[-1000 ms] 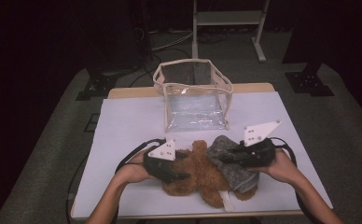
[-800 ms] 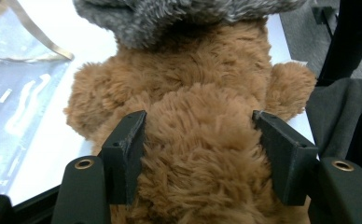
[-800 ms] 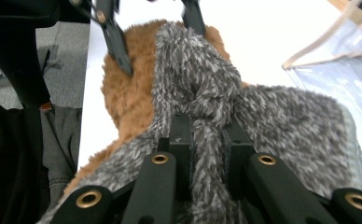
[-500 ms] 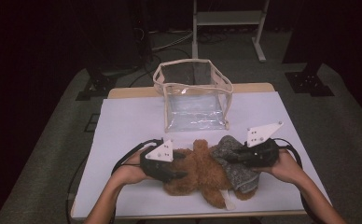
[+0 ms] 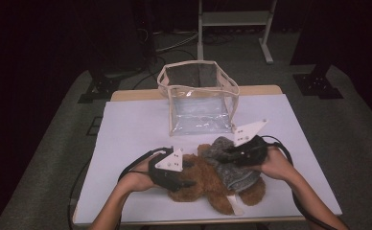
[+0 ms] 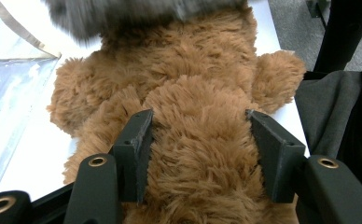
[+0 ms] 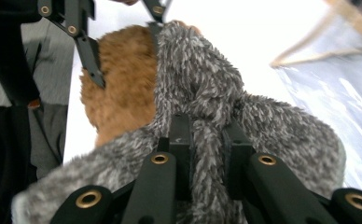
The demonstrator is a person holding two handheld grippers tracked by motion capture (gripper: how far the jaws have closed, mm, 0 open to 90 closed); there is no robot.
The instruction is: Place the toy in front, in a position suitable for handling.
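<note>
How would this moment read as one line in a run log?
left hand-held gripper: has just been closing around brown teddy bear | right hand-held gripper: shut on grey fuzzy garment | clear bag: upright behind

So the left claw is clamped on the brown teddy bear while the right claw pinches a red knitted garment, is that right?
Not quite: the garment pinched in the right claw is grey and fuzzy, not red, as the right gripper view shows. The left claw does clamp the brown teddy bear, its jaws having just been closing on it.

High view overlooks table (image 5: 126,124); both tongs views closely share bear (image 6: 193,140).
</note>
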